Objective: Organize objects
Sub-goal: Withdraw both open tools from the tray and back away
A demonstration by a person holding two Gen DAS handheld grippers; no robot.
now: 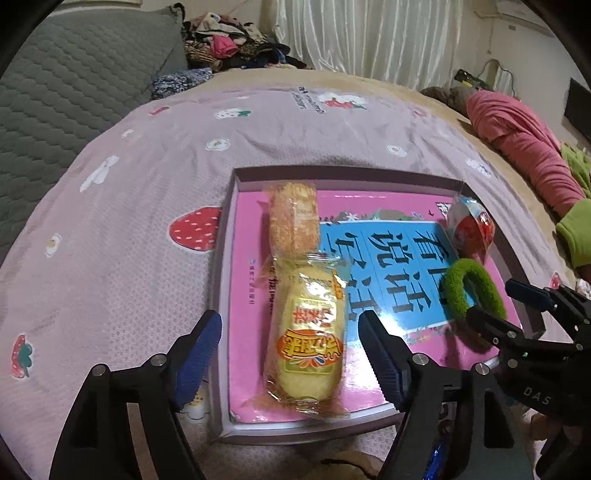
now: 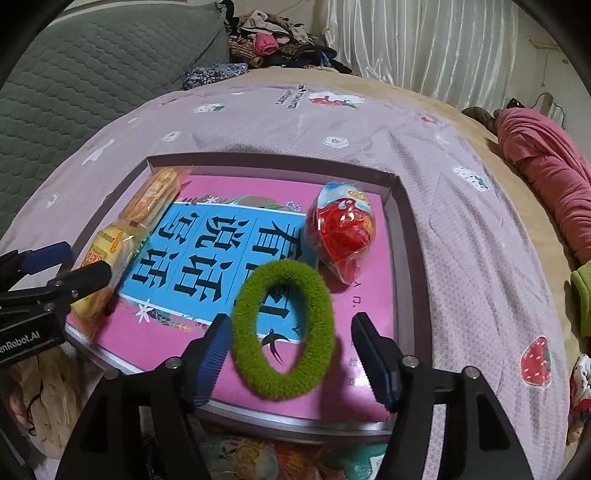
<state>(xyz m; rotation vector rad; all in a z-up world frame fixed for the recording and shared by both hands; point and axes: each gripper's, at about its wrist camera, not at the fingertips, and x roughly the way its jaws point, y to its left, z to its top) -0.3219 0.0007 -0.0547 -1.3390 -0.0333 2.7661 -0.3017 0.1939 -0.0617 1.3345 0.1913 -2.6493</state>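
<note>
A shallow grey box (image 1: 332,173) (image 2: 410,258) sits on the bed with a pink and blue book (image 1: 388,258) (image 2: 207,258) flat inside it. On the book's left side lie a yellow snack packet (image 1: 310,332) (image 2: 107,247) and, behind it, an orange cracker packet (image 1: 295,218) (image 2: 155,195). A red egg-shaped packet (image 1: 472,225) (image 2: 343,232) lies at the far right. My left gripper (image 1: 291,325) (image 2: 83,264) is open, its pads either side of the yellow packet and clear of it. My right gripper (image 2: 291,321) (image 1: 495,301) is open around a fuzzy green ring (image 2: 284,328) (image 1: 469,291) lying on the book.
The box rests on a pink strawberry-print cover (image 1: 129,221) (image 2: 480,258). A grey quilted cushion (image 1: 74,92) stands at the back left beside a pile of clothes (image 1: 229,40). A pink garment (image 1: 524,147) lies at the right edge, and a white curtain (image 1: 369,33) hangs behind.
</note>
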